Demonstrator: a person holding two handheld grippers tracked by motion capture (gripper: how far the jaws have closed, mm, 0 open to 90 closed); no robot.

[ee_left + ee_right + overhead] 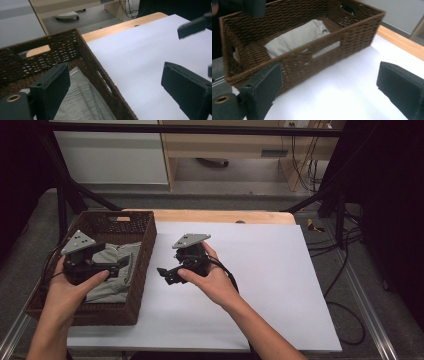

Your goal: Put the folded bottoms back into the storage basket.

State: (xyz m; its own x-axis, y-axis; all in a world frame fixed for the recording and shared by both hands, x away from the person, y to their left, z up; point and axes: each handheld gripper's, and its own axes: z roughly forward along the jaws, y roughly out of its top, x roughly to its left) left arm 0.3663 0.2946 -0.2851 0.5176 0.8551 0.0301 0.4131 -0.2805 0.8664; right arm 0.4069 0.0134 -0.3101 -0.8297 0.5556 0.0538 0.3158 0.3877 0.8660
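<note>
**benchwatcher:** ok so where's everything sitting right now? mostly curious about the cloth and the two grippers

**wicker_fan:** the grey-green folded garment [112, 270] is lying inside the brown wicker basket [142, 265], on the bottom, kind of crumpled; the basket sits at the left end of the white sheet [260, 285] that covers the wooden table [225, 216]; in the right gripper view you can see the cloth [297, 37] through the handle cutout in the basket's [352, 30] long wall, and it takes up the middle of the floor

**benchwatcher:** and the left gripper, is it holding anything?

**wicker_fan:** nope; the left gripper [117, 265] hangs over the basket, right above the garment; its jaws are spread wide with nothing between them; in the left gripper view one jaw sits over the cloth [82, 100] and the other is out over the white sheet [140, 62], so the gripper straddles the basket's [100, 75] right wall; can't tell if a jaw actually touches the fabric

**benchwatcher:** right one?

**wicker_fan:** the right gripper [165, 274] is over the white sheet just beside the basket, pointing toward it; jaws also gaping wide, empty; its own view looks at the basket's long wall from close by, white paper [337, 87] under the jaws; both have that grey triangular plate on top
</note>
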